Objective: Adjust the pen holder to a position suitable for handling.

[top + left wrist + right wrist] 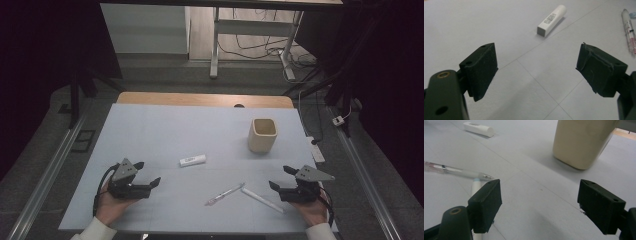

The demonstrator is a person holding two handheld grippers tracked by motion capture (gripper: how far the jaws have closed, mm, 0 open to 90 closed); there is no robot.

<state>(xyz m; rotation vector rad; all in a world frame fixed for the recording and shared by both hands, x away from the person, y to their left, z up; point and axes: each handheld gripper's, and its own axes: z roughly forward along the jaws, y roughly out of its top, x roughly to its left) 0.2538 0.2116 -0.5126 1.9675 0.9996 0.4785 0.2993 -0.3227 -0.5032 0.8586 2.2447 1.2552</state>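
Observation:
My left gripper [146,174] rests open near the table's front left, a hand holding it, nothing between its jaws [536,72]. My right gripper [281,178] sits open at the front right [539,200], also empty. Between them lie a clear pen [225,194] [629,32] [456,171] and a white stick [262,200] [475,186]. A small white tube [192,160] [551,17] [479,128] lies farther back at the middle. A beige square cup [262,135] [584,142] stands upright beyond the right gripper.
A pale blue mat [165,130] covers the table, whose wooden far edge [205,99] shows behind it. Beyond stand white desk legs [215,45] with cables on the floor. Dark stands flank both sides.

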